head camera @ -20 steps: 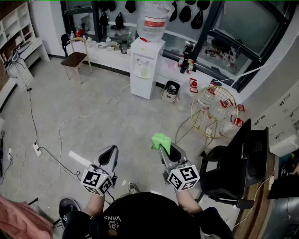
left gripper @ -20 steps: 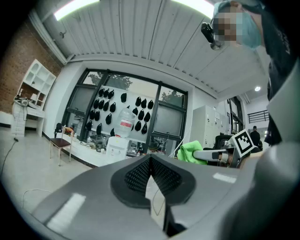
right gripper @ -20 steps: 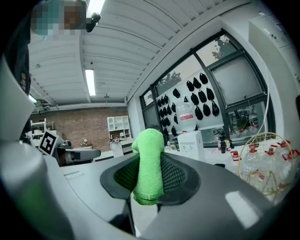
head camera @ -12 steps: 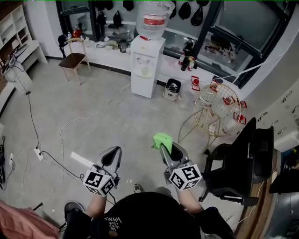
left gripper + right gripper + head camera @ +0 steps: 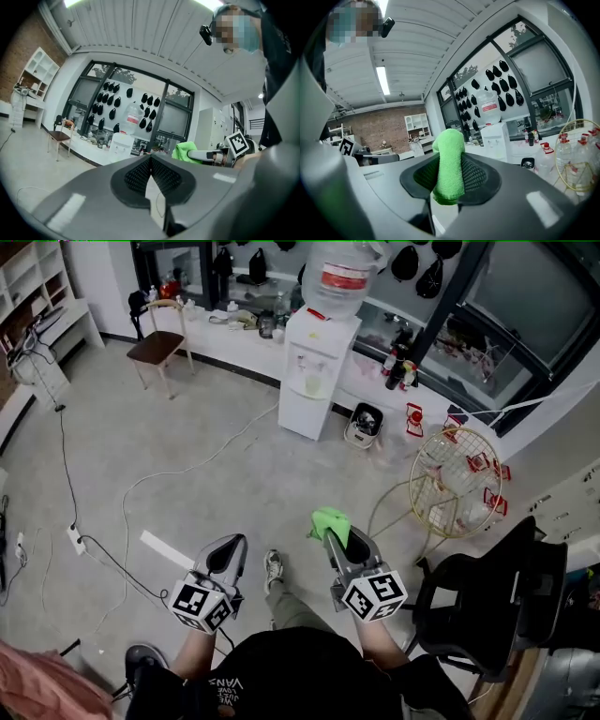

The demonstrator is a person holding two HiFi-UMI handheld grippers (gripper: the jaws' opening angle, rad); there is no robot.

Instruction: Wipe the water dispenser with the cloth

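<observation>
The white water dispenser (image 5: pixel 312 376) with a clear bottle (image 5: pixel 340 279) on top stands against the far window ledge, a few steps ahead of me. It also shows small in the left gripper view as the dispenser (image 5: pixel 121 142) and in the right gripper view as the dispenser (image 5: pixel 496 137). My right gripper (image 5: pixel 330 531) is shut on a bright green cloth (image 5: pixel 327 519), which sticks up between the jaws as the cloth (image 5: pixel 449 163). My left gripper (image 5: pixel 223 552) is held beside it, jaws closed on nothing, gripper (image 5: pixel 150 174).
A wooden chair (image 5: pixel 161 340) stands at the ledge to the left. A small pot (image 5: pixel 364 424), a red lantern (image 5: pixel 413 418) and a gold wire rack (image 5: pixel 457 482) with bottles lie right of the dispenser. A black office chair (image 5: pixel 490 601) is at my right. Cables (image 5: pixel 141 486) cross the floor.
I have stepped forward: the dispenser and ledge sit nearer and further right in the head view, and a foot now shows between the grippers. Both grippers keep their pose.
</observation>
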